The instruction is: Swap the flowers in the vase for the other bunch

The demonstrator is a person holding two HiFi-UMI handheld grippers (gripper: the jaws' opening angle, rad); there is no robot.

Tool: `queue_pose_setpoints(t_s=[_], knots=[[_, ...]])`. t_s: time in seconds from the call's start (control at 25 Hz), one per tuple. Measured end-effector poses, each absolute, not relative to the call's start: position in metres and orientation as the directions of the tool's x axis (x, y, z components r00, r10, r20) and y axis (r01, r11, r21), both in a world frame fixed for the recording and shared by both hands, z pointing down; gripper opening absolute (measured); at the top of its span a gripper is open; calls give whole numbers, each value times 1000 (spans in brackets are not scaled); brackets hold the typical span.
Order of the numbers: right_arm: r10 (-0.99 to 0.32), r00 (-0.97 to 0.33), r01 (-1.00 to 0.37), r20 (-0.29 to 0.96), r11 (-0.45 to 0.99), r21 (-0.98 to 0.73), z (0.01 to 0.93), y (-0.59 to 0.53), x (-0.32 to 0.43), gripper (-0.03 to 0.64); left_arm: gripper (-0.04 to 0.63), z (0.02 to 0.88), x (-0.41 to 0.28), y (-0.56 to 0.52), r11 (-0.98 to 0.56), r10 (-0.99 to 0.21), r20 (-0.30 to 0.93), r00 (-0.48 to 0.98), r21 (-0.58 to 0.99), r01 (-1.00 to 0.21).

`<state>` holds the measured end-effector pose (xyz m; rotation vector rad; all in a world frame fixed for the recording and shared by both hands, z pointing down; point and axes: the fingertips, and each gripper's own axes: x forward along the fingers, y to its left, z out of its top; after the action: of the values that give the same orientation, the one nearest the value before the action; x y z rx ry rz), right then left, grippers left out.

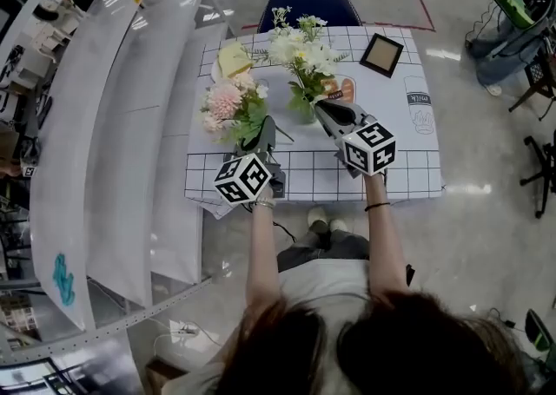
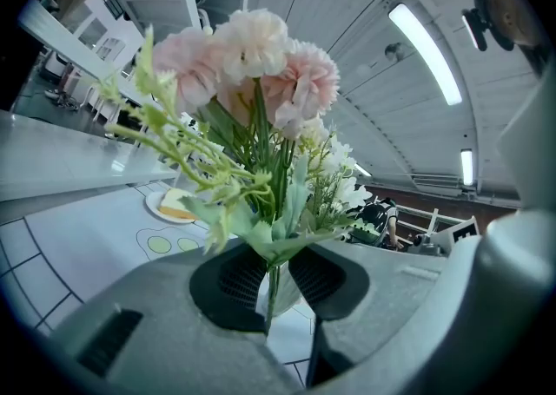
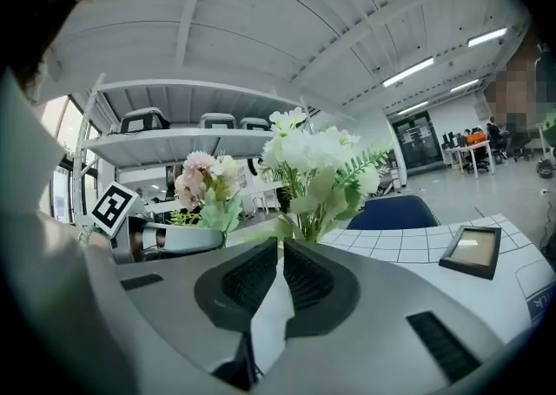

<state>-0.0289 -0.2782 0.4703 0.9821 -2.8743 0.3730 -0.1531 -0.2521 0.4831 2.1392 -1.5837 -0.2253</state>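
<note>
Checked counter (image 1: 408,167) fills the middle. Both bunches are held over it: pink bunch (image 1: 228,105) over its left side, stems clamped in the left gripper (image 1: 265,134); white bunch (image 1: 300,55) over its middle, stems pinched in the right gripper (image 1: 323,111), jaws nearly together.

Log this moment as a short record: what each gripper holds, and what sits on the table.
left gripper: shut on the stems of the pink flower bunch, held upright
right gripper: shut on the stems of the white flower bunch, held upright
table: checked cloth; picture frame at the far right, plate of yellow food at the far left
vase: none that I can make out
beyond the table: blue chair
</note>
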Motion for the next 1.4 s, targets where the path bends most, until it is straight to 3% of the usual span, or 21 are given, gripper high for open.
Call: queue_pose_setpoints(t_s=[1.4], knots=[[-548,-831,-555,95,812,-181,442,-264,-36,9,75,465,-158,-235,-226,-948,105,300,440,-869]])
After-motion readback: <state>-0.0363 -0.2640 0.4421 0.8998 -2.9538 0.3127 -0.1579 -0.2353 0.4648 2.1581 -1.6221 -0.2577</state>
